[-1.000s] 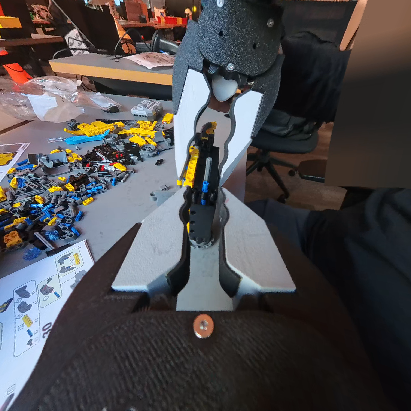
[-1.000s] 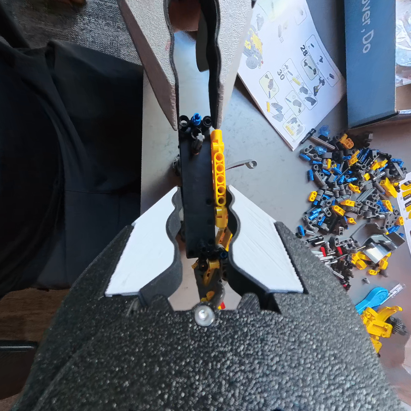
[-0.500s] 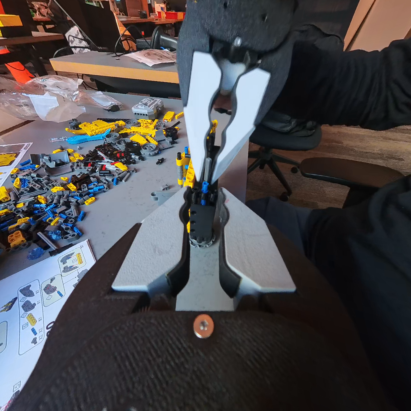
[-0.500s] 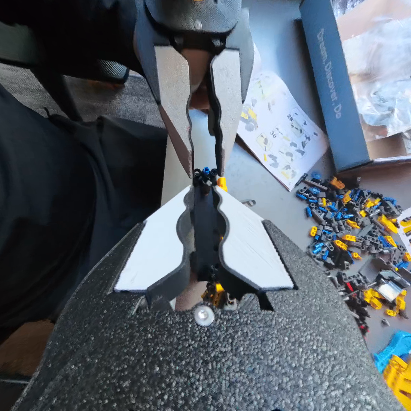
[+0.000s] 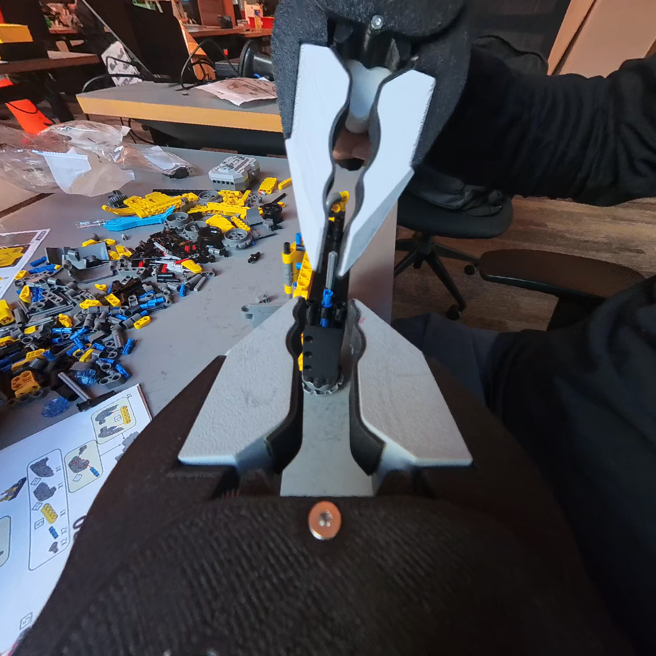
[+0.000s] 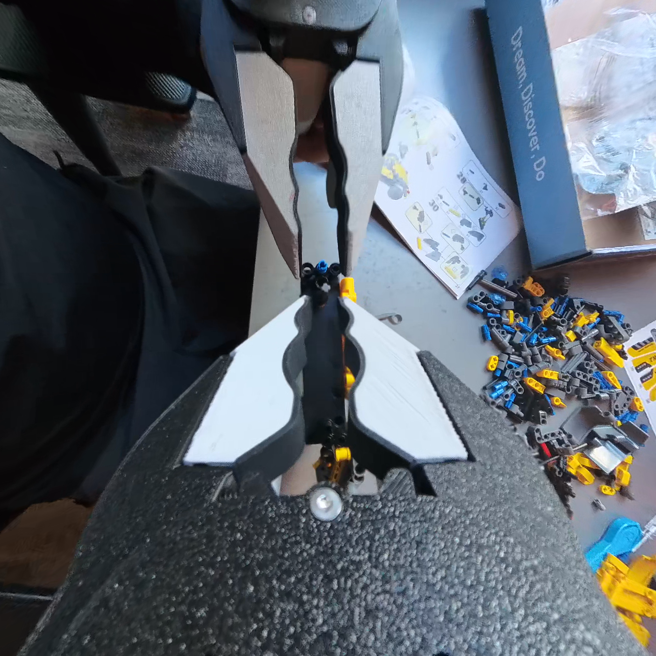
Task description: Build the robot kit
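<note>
Holding one item between both tools: your left hand-held gripper [image 5: 323, 312] is clenched on the near end of a black-and-yellow brick assembly [image 5: 321, 340], and your right hand-held gripper [image 6: 324, 301] is clenched along the far part of the same assembly [image 6: 324, 372]. The assembly hangs in the air just past the bench [image 5: 198, 330] edge, over your dark-clothed lap.

- Assembly: long black beam, yellow beam down one side, blue pins and a grey axle at the middle, grey gear at the left gripper's end.
- Left view, on the bench: loose bricks [image 5: 88, 319] in yellow, blue, grey and black; grey wheels [image 5: 195, 227]; a blue tool [image 5: 138, 222]; a grey block [image 5: 234, 174]; clear bags [image 5: 71, 156]; an instruction sheet [image 5: 53, 497] at the near corner.
- Right view: the same sheet [image 6: 447, 213], a dark blue box [image 6: 532, 142] beside it, and the brick pile [image 6: 561, 362] to the right.
- Behind: an office chair [image 5: 458, 220] and a second desk [image 5: 177, 110].
</note>
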Available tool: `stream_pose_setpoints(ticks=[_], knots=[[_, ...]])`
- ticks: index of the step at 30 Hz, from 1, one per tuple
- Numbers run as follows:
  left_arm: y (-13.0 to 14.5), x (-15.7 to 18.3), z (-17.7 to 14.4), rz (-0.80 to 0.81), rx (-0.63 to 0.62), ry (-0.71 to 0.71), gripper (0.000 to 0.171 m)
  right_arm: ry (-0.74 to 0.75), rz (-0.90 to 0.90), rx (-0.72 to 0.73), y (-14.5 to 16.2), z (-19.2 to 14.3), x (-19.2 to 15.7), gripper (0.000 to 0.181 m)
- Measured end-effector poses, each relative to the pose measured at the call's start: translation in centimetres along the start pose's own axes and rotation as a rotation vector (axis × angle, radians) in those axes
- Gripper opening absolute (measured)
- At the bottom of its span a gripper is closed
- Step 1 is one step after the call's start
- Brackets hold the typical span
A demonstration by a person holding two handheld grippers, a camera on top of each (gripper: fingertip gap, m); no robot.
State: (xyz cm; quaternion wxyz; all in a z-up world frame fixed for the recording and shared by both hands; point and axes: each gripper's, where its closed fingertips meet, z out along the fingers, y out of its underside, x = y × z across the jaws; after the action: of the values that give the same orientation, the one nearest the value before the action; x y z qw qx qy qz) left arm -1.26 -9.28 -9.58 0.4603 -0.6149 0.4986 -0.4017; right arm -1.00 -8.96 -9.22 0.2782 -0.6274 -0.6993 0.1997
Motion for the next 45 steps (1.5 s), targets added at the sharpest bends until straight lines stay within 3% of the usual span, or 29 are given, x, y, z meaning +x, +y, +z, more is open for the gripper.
stream_pose_setpoints(ticks=[4,16,20,24,29,34,37,45], knots=[[0.0,-0.1,0.0,-0.004,0.005,0.0,0.02,-0.012,-0.016,-0.01,0.0,0.5,-0.2,0.006],[-0.1,-0.1,0.0,-0.01,0.04,-0.002,0.02,-0.034,-0.016,-0.025,0.1,0.6,-0.3,0.005],[0.7,-0.6,0.0,0.005,-0.01,-0.041,0.052,-0.043,-0.006,-0.03,0.1,0.6,-0.3,0.005],[1.8,-0.1,0.6,0.01,-0.045,-0.031,0.032,-0.034,0.009,-0.022,0.1,0.6,-0.1,0.005],[2.4,-0.6,1.1,0.027,-0.051,-0.069,0.023,-0.007,0.008,-0.016,0.2,0.5,0.2,0.006],[2.4,-0.6,1.3,0.011,-0.022,-0.057,0.023,0.003,0.014,-0.016,0.3,0.3,0.4,0.008],[3.0,-0.7,1.5,0.02,-0.043,-0.063,0.032,0.01,0.015,-0.033,0.4,0.1,0.6,0.017],[3.0,-0.8,1.8,0.04,-0.044,-0.055,0.026,0.005,0.012,-0.049,0.0,0.0,0.8,0.025]])
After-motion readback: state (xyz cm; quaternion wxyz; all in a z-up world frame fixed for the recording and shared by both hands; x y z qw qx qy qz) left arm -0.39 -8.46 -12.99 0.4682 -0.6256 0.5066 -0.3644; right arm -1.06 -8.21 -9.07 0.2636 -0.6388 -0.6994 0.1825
